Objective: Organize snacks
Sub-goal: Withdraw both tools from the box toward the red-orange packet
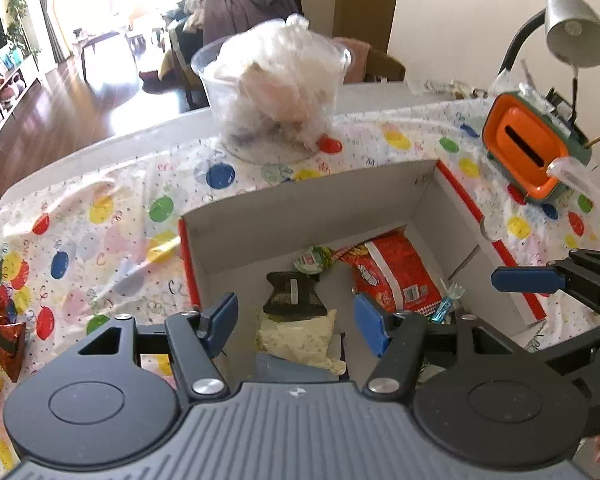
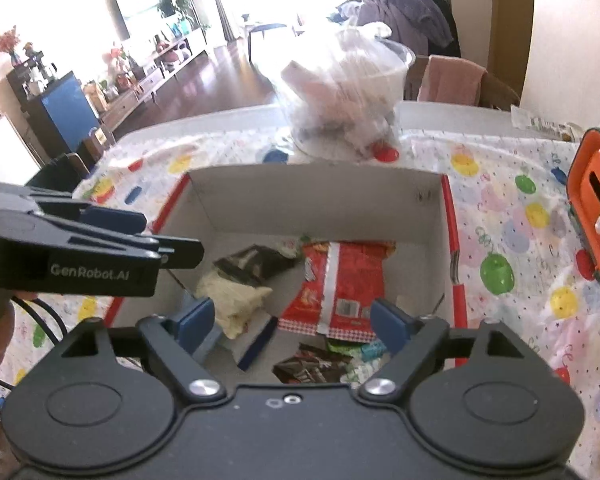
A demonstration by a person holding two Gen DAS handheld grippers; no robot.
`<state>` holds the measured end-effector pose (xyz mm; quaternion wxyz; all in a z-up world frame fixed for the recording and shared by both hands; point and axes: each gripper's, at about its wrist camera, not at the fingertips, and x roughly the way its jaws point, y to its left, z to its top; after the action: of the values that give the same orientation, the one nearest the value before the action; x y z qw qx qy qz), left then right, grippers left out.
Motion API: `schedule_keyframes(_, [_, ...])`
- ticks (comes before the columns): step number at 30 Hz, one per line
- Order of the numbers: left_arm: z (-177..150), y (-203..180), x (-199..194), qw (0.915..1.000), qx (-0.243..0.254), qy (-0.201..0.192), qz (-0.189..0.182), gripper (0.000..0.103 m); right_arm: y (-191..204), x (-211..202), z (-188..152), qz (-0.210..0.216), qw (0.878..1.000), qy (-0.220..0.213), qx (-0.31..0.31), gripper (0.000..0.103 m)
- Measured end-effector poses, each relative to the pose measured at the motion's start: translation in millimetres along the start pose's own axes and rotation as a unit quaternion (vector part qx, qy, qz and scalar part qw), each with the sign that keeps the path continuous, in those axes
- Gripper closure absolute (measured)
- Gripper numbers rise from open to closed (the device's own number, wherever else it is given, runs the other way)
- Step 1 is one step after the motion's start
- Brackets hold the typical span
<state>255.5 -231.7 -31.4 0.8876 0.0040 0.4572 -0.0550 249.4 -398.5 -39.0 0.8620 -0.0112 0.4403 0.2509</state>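
Note:
A white cardboard box point(image 1: 300, 216) point(image 2: 316, 200) with a red rim stands on the dotted tablecloth. Inside lie a red packet point(image 1: 396, 272) point(image 2: 340, 280), a dark packet point(image 1: 294, 294) point(image 2: 252, 264), a pale yellow packet point(image 1: 296, 340) point(image 2: 232, 300) and a brown chocolate packet point(image 2: 308, 368). My left gripper point(image 1: 296, 322) hangs open above the box's near left part, with nothing between its pads. My right gripper point(image 2: 296, 322) hangs open above the near right part, also holding nothing. One blue finger point(image 1: 524, 280) of the right gripper shows at the left wrist view's right edge.
A clear plastic tub point(image 1: 276, 92) point(image 2: 348, 92) stuffed with plastic bags stands behind the box. An orange and green case point(image 1: 528, 144) and a desk lamp point(image 1: 576, 28) stand at the back right. Loose snack packets point(image 1: 4, 336) lie on the cloth at the far left.

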Motion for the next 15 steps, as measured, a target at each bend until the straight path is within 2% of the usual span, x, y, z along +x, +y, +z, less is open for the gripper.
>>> schedule_keyframes(3, [-3, 4, -13, 0.9998, 0.002, -0.021, 0.004, 0.033, 4, -6, 3, 0.006, 1.000, -0.012, 0.001, 0.017])
schedule_keyframes(6, [-8, 9, -26, 0.9991, 0.006, -0.043, 0.007, 0.033, 9, -12, 5, 0.009, 1.000, -0.025, 0.001, 0.015])
schedule_keyframes(8, [-12, 14, -33, 0.9986, 0.006, -0.053, 0.008, 0.033, 13, -17, 5, 0.011, 0.999, -0.039, 0.000, 0.007])
schedule_keyframes(15, [-23, 33, -59, 0.9962, -0.004, -0.087, 0.000, 0.025, 35, -25, 8, 0.022, 0.998, -0.062, -0.003, 0.004])
